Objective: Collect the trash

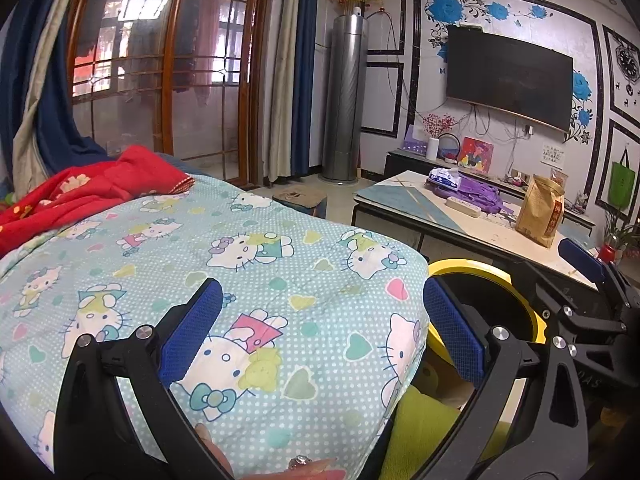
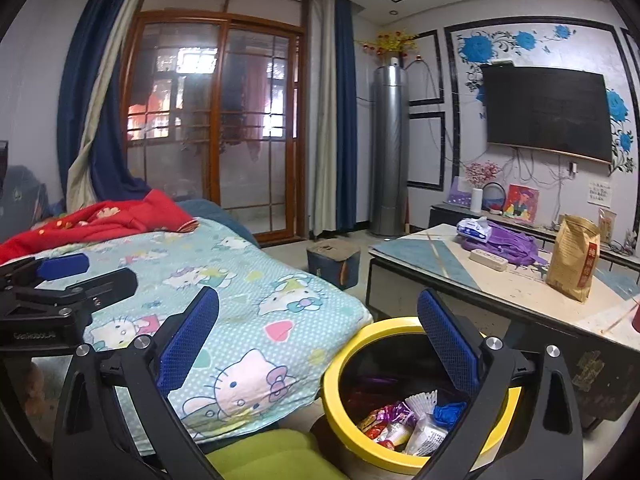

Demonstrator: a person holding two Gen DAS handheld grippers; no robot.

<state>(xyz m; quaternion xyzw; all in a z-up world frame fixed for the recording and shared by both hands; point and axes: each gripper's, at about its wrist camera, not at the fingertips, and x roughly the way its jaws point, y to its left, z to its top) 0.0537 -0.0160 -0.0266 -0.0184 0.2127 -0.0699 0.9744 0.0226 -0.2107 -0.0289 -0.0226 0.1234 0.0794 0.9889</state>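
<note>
A yellow-rimmed trash bin stands on the floor between the bed and the coffee table. Inside it lie several snack wrappers, a white pleated paper and a blue scrap. My right gripper hangs open and empty above the bin's left rim and the bed's corner. My left gripper is open and empty over the cartoon-cat blanket. The bin's rim shows beside its right finger. Each view catches the other gripper: the right gripper at the right edge, the left gripper at the left.
A coffee table on the right carries a brown paper bag, a purple bag, a tissue pack and a power strip. A small stool sits on the floor beyond the bed. A red quilt lies at the bed's far end. A hand shows at the bottom.
</note>
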